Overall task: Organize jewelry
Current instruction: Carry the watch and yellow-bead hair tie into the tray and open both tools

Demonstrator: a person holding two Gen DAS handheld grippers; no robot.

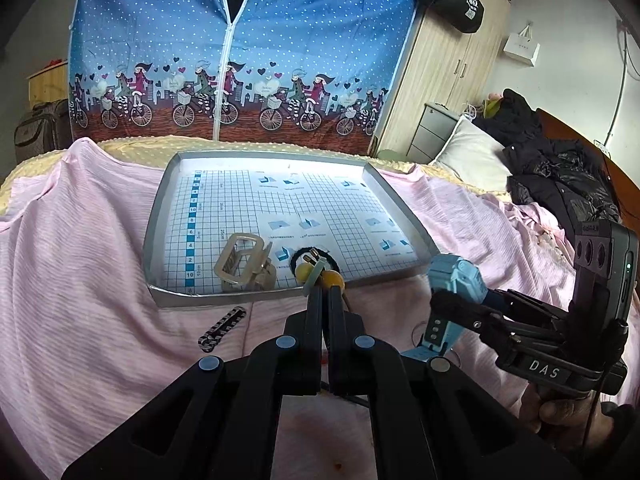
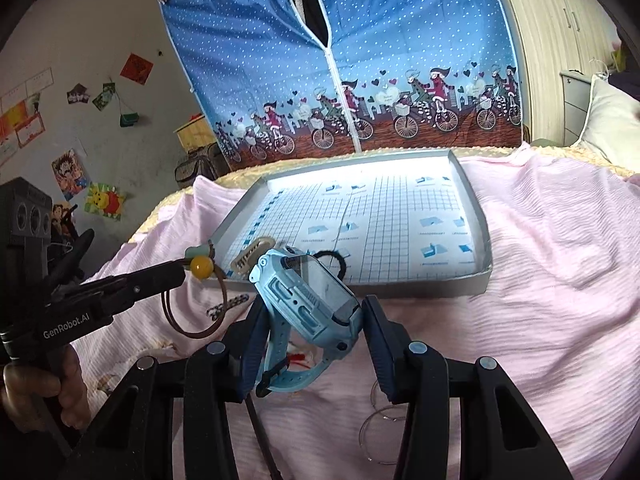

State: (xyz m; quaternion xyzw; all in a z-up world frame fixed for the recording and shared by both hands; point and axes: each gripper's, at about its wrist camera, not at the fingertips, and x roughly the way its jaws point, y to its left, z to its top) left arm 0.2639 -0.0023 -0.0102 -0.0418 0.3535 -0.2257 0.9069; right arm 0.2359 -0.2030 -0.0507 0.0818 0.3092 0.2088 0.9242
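My left gripper is shut on a brown cord bracelet with amber beads and hovers over the near edge of the silver tray. Seen from the right wrist, its cord loop hangs below the bead. My right gripper is shut on a light blue watch, held above the pink bedspread just short of the tray's front wall. The watch also shows at the right of the left wrist view. Inside the tray lie a beige claw clip and a black hair tie.
A black-and-white patterned hair clip lies on the pink bedspread before the tray. Clear rings lie near my right fingers. A pillow and a black jacket sit at the right; a blue wardrobe cover stands behind.
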